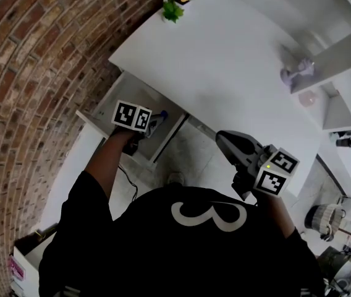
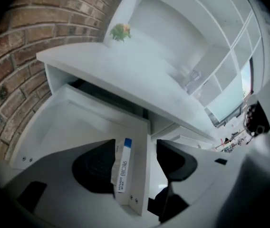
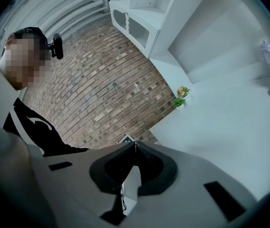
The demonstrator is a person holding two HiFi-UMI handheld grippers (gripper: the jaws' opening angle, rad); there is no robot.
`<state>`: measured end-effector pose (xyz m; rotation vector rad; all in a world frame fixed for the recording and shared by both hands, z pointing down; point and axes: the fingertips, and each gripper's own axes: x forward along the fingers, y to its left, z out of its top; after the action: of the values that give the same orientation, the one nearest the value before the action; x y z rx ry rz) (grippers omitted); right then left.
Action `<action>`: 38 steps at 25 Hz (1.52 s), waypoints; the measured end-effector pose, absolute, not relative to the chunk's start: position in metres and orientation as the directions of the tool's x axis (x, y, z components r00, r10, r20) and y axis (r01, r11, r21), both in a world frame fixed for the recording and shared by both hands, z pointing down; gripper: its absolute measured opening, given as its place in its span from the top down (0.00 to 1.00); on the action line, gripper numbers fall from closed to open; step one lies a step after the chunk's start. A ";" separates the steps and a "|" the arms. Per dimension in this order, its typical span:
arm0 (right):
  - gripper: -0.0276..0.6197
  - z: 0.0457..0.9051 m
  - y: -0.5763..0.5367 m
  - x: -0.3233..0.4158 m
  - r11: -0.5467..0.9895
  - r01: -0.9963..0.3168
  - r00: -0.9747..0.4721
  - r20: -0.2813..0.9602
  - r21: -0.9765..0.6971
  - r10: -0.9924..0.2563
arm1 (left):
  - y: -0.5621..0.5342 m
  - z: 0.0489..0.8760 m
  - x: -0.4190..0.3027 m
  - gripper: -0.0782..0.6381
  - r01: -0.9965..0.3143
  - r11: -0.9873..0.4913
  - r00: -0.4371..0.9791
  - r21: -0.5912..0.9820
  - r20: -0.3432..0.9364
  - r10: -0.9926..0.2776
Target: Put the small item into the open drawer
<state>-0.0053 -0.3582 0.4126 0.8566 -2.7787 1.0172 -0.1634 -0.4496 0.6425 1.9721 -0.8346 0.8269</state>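
The small item (image 2: 122,167), a slim white box with a blue end, stands on end between the jaws of my left gripper (image 2: 135,160). It leans on the left pad, while the right pad stands well away from it. This gripper is open and hangs over the near right corner of the open white drawer (image 2: 68,122). In the head view the left gripper (image 1: 148,125) sits above the drawer (image 1: 110,104) under the desk's left end. My right gripper (image 3: 135,144) is shut with nothing in it, held beside the desk's front edge (image 1: 222,138).
On the white desk top (image 1: 225,60) stand a small potted plant (image 1: 177,2) at its far corner and a lilac lamp-like figure (image 1: 296,72) to the right. A brick wall (image 1: 33,73) runs close along the drawer's left. White shelves (image 1: 348,48) rise behind the desk.
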 end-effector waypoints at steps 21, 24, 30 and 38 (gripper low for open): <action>0.94 0.347 -0.344 -0.053 0.772 -0.369 -0.915 0.056 -0.517 -0.400 | -0.347 0.344 -0.121 0.88 -0.571 -0.659 0.811 0.490 0.214 -0.544; 0.94 0.339 -0.340 -0.063 0.790 -0.344 -0.924 0.032 -0.508 -0.381 | -0.338 0.332 -0.126 0.88 -0.589 -0.659 0.795 0.468 0.189 -0.576; 0.94 0.340 -0.331 -0.071 0.813 -0.333 -0.931 0.031 -0.478 -0.364 | -0.330 0.332 -0.133 0.89 -0.646 -0.662 0.756 0.379 0.200 -0.623; 0.94 0.343 -0.321 -0.066 0.816 -0.360 -0.923 0.043 -0.453 -0.383 | -0.318 0.342 -0.124 0.89 -0.630 -0.667 0.770 0.398 0.213 -0.601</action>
<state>-0.0665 -0.3205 0.3430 0.6228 -3.0416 0.7422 -0.1244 -0.3184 0.3422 2.5106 -0.9282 0.0868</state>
